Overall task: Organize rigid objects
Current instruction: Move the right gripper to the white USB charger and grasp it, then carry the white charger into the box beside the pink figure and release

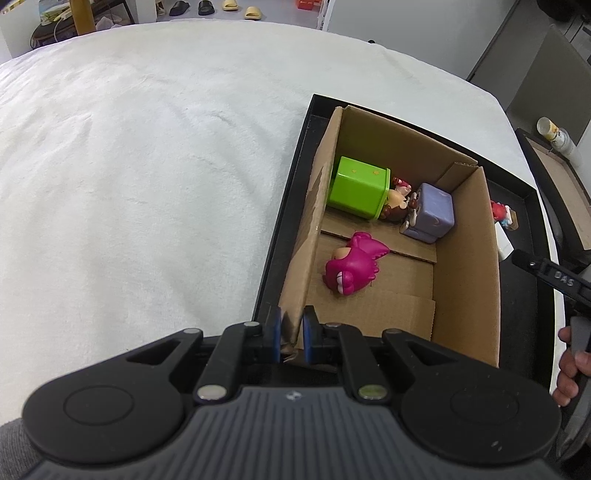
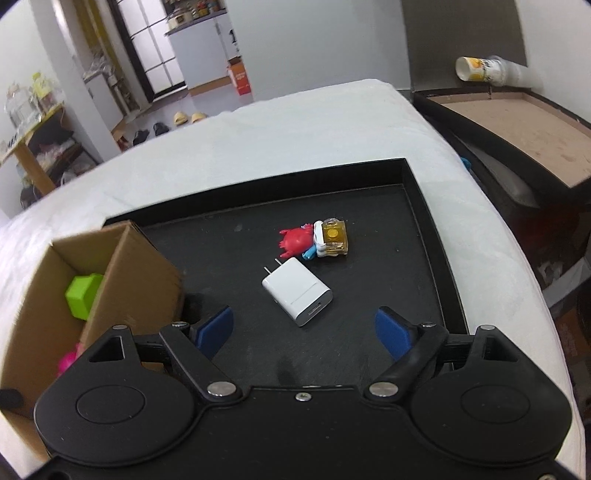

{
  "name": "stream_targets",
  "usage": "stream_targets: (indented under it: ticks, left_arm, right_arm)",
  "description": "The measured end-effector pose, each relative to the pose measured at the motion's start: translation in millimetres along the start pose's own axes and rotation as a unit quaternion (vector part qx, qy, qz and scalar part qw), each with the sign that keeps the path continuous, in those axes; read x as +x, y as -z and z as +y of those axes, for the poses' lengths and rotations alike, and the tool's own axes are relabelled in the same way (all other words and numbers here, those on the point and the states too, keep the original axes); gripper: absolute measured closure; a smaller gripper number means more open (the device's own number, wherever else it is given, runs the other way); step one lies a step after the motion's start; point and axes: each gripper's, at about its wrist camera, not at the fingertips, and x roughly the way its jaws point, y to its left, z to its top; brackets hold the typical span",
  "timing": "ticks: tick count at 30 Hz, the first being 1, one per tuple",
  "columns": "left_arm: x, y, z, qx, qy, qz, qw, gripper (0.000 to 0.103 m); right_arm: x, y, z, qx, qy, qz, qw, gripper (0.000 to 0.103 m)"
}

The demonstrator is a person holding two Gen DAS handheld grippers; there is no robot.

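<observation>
Pinching the near wall of the cardboard box with my left claw; my right claw spread, nothing between its pads, above the white charger on the black tray; a red figurine beyond.

Looks like a lived-in home: slippers and sandals lined up on the floor, a white plush-covered bed or table, cluttered wooden shelves, white cabinets holding jars, paper cups stacked nearby.
</observation>
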Motion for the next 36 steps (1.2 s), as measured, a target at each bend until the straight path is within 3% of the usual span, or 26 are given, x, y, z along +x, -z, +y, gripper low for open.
stream_targets:
  ticks: [15,17,19,22,30,36]
  left_arm:
    - [4.1,-2.2,0.7,-0.001,-0.002,0.003,1.0000,0.092]
    - [4.1,-2.4,0.4,0.000,-0.001,0.002,1.0000,0.092]
    - [4.3,-2.3,0.9,-0.002,0.001,0.002,1.0000,0.092]
    - [4.1,-2.2,2.2,-0.005,0.004,0.002,1.0000,0.092]
    - [2.2,-1.4,3.2,-0.005,0.010,0.000,0.9999,0.092]
    - [-1.0,-1.2,4.0,-0.003,0.014,-0.004,0.9999,0.091]
  right_arm:
    - [52.5,-21.9,21.5,-0.117,0.035,0.048,0.991,0.025]
    - [56.2,-20.1,26.9,-0.139,0.036,0.060,0.988,0.034]
    - [59.3,-18.2,30.3,-0.156,0.026,0.074,0.985,0.059]
    - [52.7,-16.5,34.6,-0.166,0.021,0.087,0.982,0.067]
    - [19.9,-0.7,36.2,-0.126,0.010,0.092,0.988,0.067]
    - [-11.5,-6.7,44.2,-0.097,0.002,0.075,0.992,0.067]
